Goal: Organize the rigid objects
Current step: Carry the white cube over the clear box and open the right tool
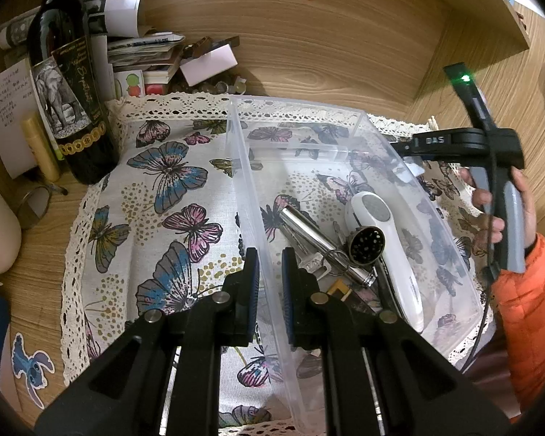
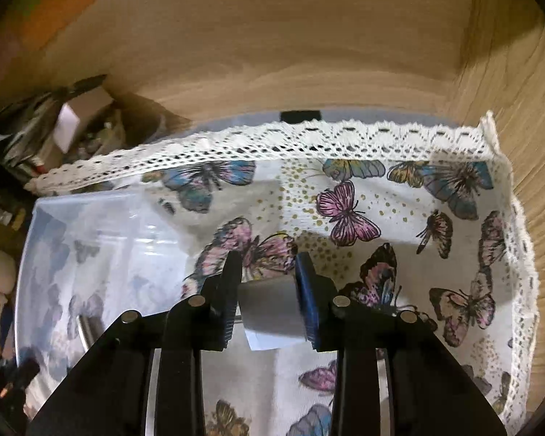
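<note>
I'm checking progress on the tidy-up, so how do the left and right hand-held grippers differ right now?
The left hand-held gripper straddles the wall of the clear plastic bin, its fingers either side, while the right hand-held gripper is shut on a small grey block above the butterfly cloth. The left carries nothing; the right carries a load. Both have black fingers with blue pads.

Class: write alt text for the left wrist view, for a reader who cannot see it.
The left claw grips the wall of a clear bin on a butterfly cloth. Inside lie keys, a metal tube and a white gadget; a wine bottle stands left.
</note>
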Demonstrator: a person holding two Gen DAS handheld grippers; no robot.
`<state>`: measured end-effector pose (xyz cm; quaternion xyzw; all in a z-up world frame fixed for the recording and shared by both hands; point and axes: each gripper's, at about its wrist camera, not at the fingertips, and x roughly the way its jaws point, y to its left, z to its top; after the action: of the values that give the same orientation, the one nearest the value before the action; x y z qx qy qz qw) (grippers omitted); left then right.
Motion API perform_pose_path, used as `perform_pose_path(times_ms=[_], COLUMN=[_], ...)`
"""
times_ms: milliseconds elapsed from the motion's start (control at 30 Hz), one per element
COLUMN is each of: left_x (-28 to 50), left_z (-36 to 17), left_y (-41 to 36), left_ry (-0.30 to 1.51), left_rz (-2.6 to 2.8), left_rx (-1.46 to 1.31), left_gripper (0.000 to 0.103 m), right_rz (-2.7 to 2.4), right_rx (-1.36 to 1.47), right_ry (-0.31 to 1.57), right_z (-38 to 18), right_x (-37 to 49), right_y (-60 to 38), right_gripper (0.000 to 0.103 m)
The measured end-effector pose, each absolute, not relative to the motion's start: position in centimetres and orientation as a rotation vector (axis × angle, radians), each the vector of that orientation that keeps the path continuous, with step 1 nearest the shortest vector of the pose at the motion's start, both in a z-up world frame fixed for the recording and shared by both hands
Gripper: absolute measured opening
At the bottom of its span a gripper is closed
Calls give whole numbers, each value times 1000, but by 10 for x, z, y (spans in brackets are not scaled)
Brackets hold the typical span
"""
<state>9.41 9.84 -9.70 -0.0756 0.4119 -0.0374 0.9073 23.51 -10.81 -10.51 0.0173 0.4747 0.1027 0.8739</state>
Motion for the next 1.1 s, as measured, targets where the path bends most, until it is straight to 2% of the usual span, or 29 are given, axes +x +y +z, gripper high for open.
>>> perform_pose_path(times_ms=[233, 467, 1100], left_x=[93, 94, 93], left_z=[-97, -97, -97], left_y=[99, 99, 100], left_ry=[850, 850, 850], left_rz=[-76, -77, -78], left_rx=[-152, -151, -155], left_gripper=[10, 10, 10], right_rz=[301, 446, 505], right_rx=[40, -17, -180], right_ry=[876, 795, 876], right_z=[-63, -36, -77], right_x=[192, 157, 155], right_y=[-104, -58, 7], right_gripper=[28, 28, 29])
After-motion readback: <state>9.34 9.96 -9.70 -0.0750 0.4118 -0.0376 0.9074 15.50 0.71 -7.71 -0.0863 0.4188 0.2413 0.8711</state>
